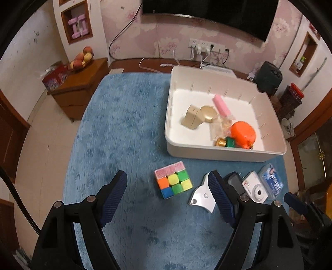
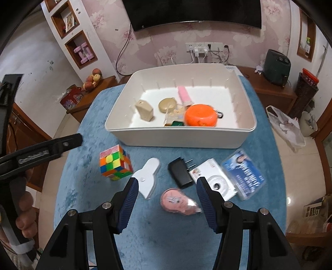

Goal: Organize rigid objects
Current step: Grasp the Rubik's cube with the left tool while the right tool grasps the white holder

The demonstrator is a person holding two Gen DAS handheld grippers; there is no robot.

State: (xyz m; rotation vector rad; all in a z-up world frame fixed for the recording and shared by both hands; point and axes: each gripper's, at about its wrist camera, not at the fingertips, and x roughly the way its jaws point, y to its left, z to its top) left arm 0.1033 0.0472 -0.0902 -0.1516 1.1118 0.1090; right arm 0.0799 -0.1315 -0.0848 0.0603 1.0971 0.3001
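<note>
Blue plush cloth [image 2: 87,187] covers the desk where a person works two hand-held grippers over a scatter of small rigid items. A white plastic bin [image 2: 182,138] sits at the far side of the cloth, already holding an orange round case [image 2: 200,118], a pink tube [image 2: 183,94], a beige box [image 2: 144,111], a gold compact [image 2: 167,104] and a small green bottle [image 2: 177,123].

Still loose on the cloth in front of the bin, from left to right in the right wrist view: a multicoloured puzzle cube [image 2: 115,164], a white scraper-shaped piece [image 2: 147,178], a black plug adapter [image 2: 180,173], a white toy camera [image 2: 213,179] and a clear blue-printed card case [image 2: 243,175]. A pink correction-tape dispenser [image 2: 178,201] lies nearest the camera.

Jaws of the right gripper [image 2: 167,202] stand apart and empty, poised above the cloth with the pink dispenser seen between them and untouched. Jaws of the left gripper [image 1: 168,191] stand wider apart, also empty, framing the cube and partly hiding the scraper behind the right-hand finger.

At the left edge of the right wrist view, a hand [image 2: 23,214] grips the left tool's handle. A wall-mounted television [image 2: 191,12] hangs behind.
</note>
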